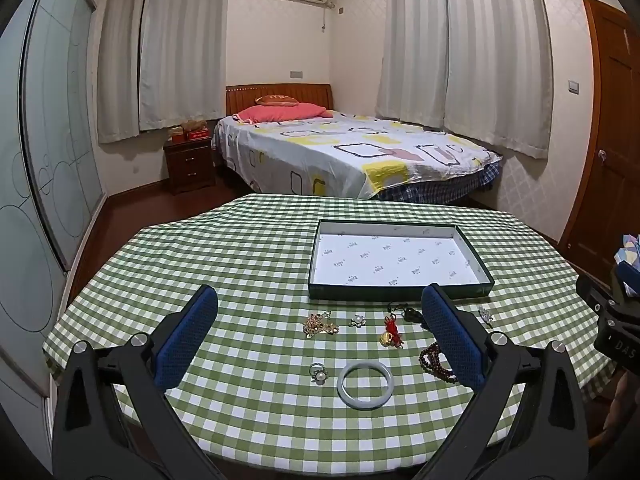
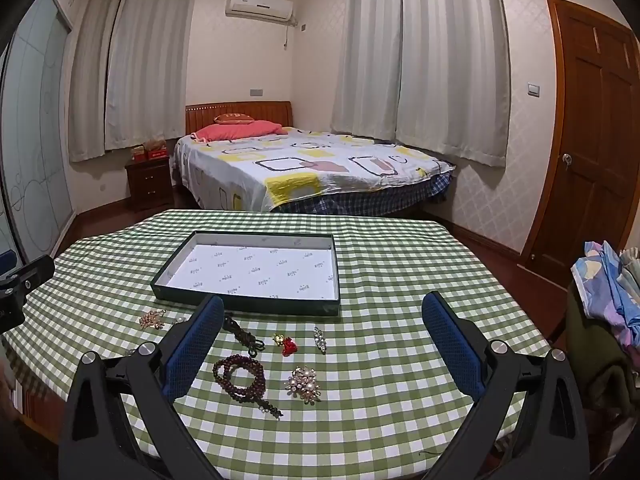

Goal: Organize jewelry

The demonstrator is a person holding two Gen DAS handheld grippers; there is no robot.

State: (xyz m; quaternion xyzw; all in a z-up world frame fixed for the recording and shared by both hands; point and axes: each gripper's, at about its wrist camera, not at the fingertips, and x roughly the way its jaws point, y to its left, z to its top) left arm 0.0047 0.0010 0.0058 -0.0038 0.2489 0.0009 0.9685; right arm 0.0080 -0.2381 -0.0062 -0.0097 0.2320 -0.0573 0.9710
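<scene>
Between the open left tongs (image 1: 320, 312) lies the bangle (image 1: 365, 385).

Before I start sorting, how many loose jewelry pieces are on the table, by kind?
Brooches (pearl cluster, rhinestone, small pearl): 3
Bracelets (white bangle, beads): 2
Pearl ring: 1
Gold chain: 1
Cord charms (red, dark): 2
Total: 9

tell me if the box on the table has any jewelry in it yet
Empty. The box shows only its white printed lining in both views, and every jewelry piece, such as the bangle and bead bracelet, lies on the tablecloth outside it.
</scene>
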